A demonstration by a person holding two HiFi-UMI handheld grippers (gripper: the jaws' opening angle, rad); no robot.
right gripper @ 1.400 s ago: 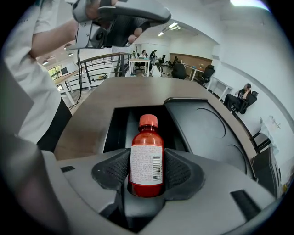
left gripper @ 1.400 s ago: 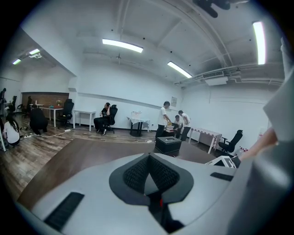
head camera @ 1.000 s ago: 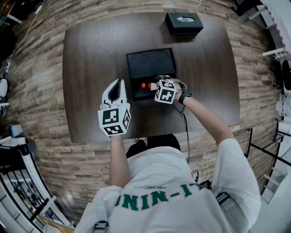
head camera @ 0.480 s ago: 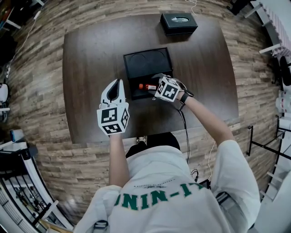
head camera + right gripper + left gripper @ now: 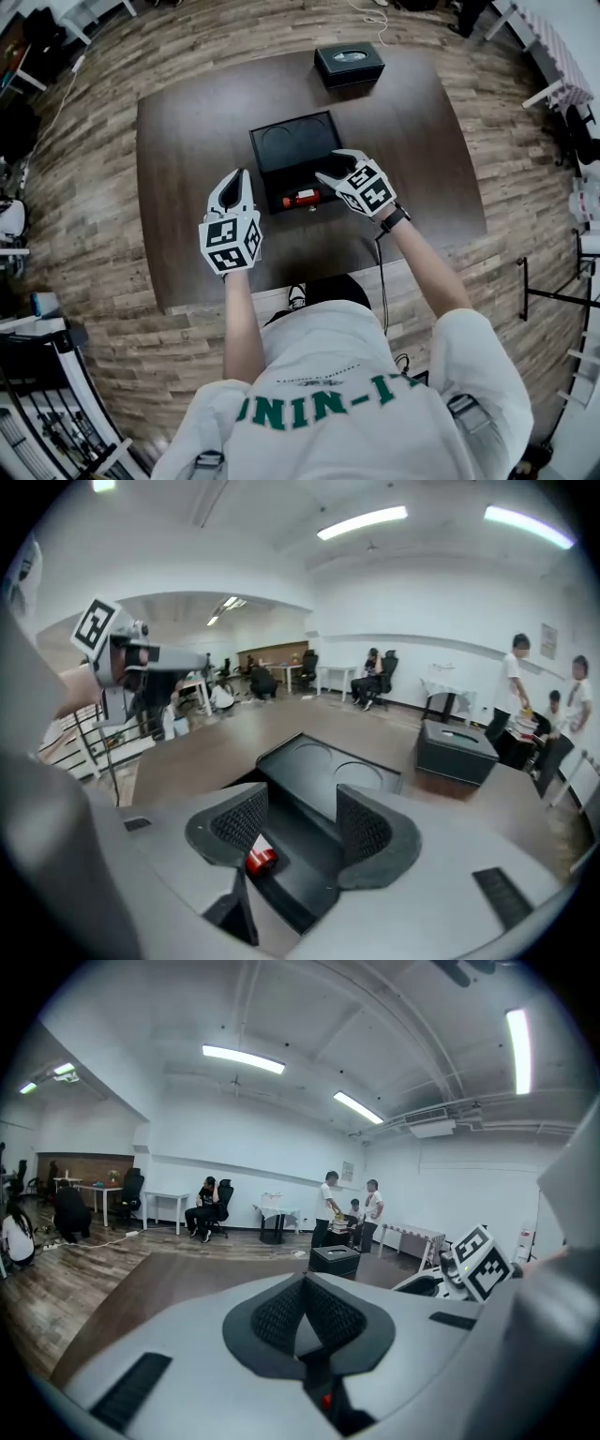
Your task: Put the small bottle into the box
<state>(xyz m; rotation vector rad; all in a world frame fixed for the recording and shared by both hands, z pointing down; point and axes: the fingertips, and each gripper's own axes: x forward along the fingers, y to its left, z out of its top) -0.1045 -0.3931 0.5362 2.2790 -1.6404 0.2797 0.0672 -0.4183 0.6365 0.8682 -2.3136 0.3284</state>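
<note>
The black box (image 5: 293,139) lies open on the dark table, its lid showing two round recesses. A small bottle (image 5: 302,198) with a red cap lies on its side in the box's near part. My right gripper (image 5: 330,171) hangs open just above and right of the bottle, apart from it. Its jaws have just been closing a little, with nothing between them. In the right gripper view the red cap (image 5: 262,859) shows below the left pad, inside the box (image 5: 323,775). My left gripper (image 5: 240,178) hovers left of the box, jaws together and empty (image 5: 305,1299).
A dark tissue-style box (image 5: 349,64) stands at the table's far edge. The table (image 5: 187,141) sits on a wood-plank floor. People, desks and chairs fill the room behind. A cable hangs from the right wrist toward the table's near edge.
My right gripper has lifted up out of the box and rolled, leaving the bottle lying inside. The left gripper has risen slightly.
</note>
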